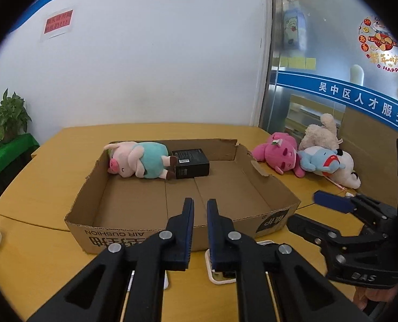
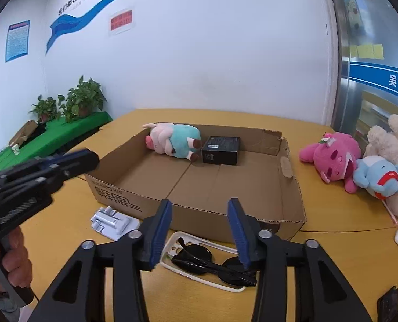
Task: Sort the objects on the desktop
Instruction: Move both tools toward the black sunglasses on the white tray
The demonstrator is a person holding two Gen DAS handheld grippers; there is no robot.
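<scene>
Your shallow brown cardboard box (image 2: 293, 187) sits mid-table as the sorting bin; a pink pig plush in a teal shirt (image 2: 172, 141) and a small black carton (image 2: 220, 150) lie against its far wall, leaving floor free. Your right gripper (image 2: 200, 230) hovers spread and empty above black sunglasses (image 2: 212, 265) resting on a white phone case (image 2: 172, 260) by the near edge, probably next. Your left gripper (image 1: 200, 230) is nearly pressed together, holding nothing. Pink, blue and cream plush toys (image 2: 330, 155) wait at the table's right edge.

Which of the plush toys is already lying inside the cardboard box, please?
The pink pig in the teal shirt, beside the black box. The pink, blue and cream plushes sit outside on the table.
</scene>
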